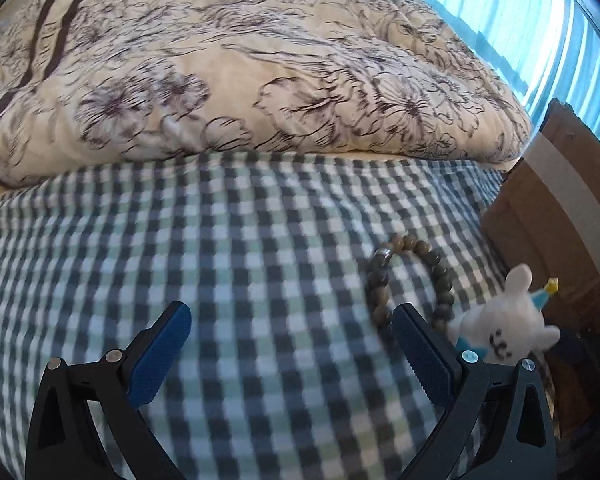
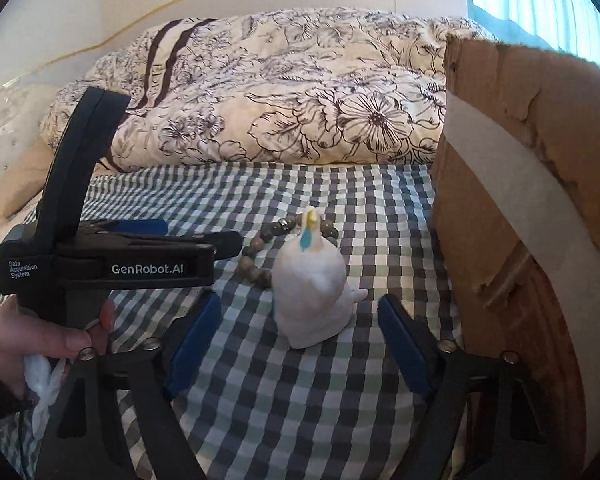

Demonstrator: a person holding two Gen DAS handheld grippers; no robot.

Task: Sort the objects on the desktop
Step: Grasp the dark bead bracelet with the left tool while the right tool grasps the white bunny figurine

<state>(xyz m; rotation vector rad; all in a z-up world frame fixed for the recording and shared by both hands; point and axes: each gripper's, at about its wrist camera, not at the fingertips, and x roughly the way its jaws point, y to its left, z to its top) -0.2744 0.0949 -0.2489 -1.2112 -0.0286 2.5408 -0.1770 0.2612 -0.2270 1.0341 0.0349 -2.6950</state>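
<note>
A bracelet of brown-grey beads [image 1: 381, 276] lies on the checked bedsheet [image 1: 240, 240]. Beside it on the right stands a small white animal figurine [image 1: 504, 328] with a blue party hat. My left gripper [image 1: 292, 316] is open, and its right finger covers the near part of the bracelet. In the right wrist view the figurine [image 2: 312, 280] stands with its back to me between the open fingers of my right gripper [image 2: 300, 302], with a gap on each side. The bracelet [image 2: 260, 248] lies just behind it. My left gripper [image 2: 228, 242] comes in from the left, seen side-on.
An open cardboard box [image 2: 520, 160] with a white tape strip stands close on the right, also in the left wrist view [image 1: 560, 208]. A flowered quilt [image 1: 260, 72] is heaped at the back. A hand [image 2: 60, 336] holds the left gripper's handle. A blue curtain [image 1: 560, 32] hangs far right.
</note>
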